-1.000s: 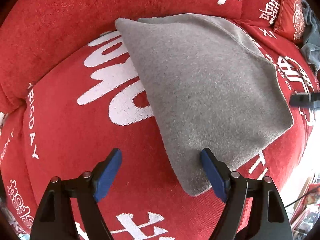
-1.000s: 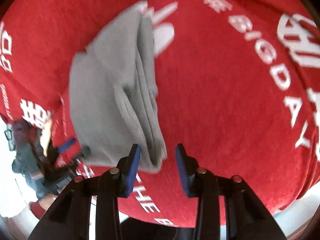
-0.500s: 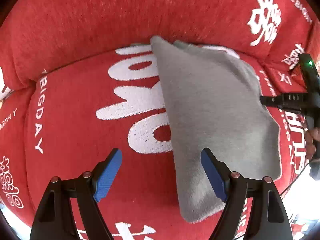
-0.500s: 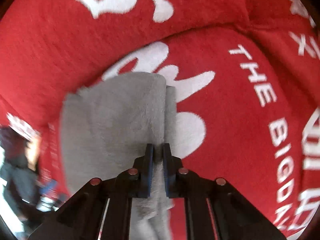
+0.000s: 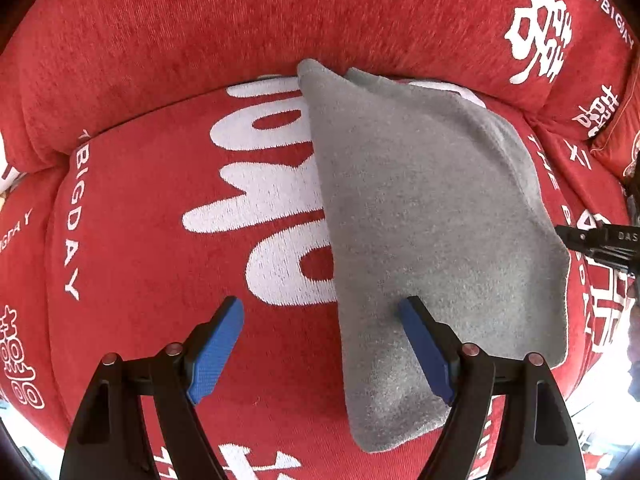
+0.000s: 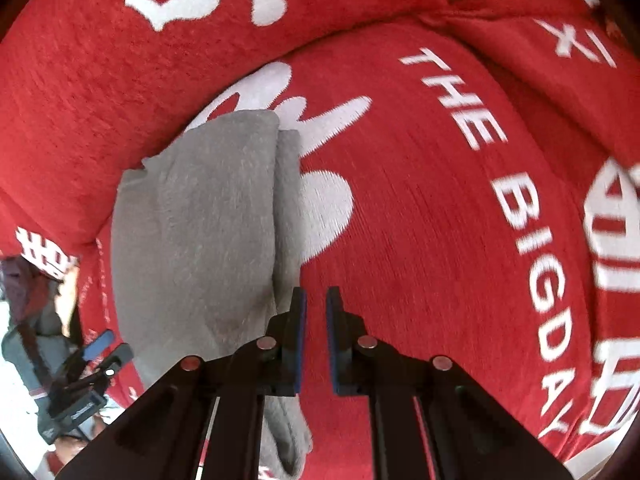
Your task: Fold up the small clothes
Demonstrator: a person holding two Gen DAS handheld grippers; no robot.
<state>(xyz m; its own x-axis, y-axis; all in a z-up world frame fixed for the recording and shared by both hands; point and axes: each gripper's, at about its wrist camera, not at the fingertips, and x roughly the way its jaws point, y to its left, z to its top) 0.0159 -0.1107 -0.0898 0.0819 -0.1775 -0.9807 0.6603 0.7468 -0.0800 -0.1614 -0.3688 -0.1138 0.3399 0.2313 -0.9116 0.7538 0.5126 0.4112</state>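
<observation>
Gray folded garment (image 5: 432,216) lies flat on the red sofa seat cushion (image 5: 132,248), over the large white lettering (image 5: 272,208), far edge up against the base of the backrest (image 5: 200,28). From the left wrist view it reads as one smooth folded panel, narrow at the back, wider toward the front, near corner hanging toward the cushion's front edge.

Left gripper (image 5: 322,344): jaws spread wide, holding nothing. Blue pads (image 5: 216,352) visible on both fingers. Right finger sits over the near part of the garment; can't tell if it touches the fabric. Left finger is over bare red cushion.

Right gripper (image 6: 316,336): jaws nearly together, narrow gap between the pads, red cushion visible through the gap. Nothing clamped. It sits just beside the garment's (image 6: 200,232) layered edge; left finger overlaps that edge in view, contact unclear. From this side the fold layers show: a thick upper panel and a thinner strip along the edge nearest the gripper.

The right gripper's tip also shows at the right edge of the left wrist view (image 5: 596,240), beside the garment's side edge. The left gripper shows low left in the right wrist view (image 6: 92,364), with the person's clothing behind it.

No containers in either view. Sofa print reads "THE BIGDAY" (image 6: 516,208) plus white Chinese characters (image 5: 536,28) on the backrest.
</observation>
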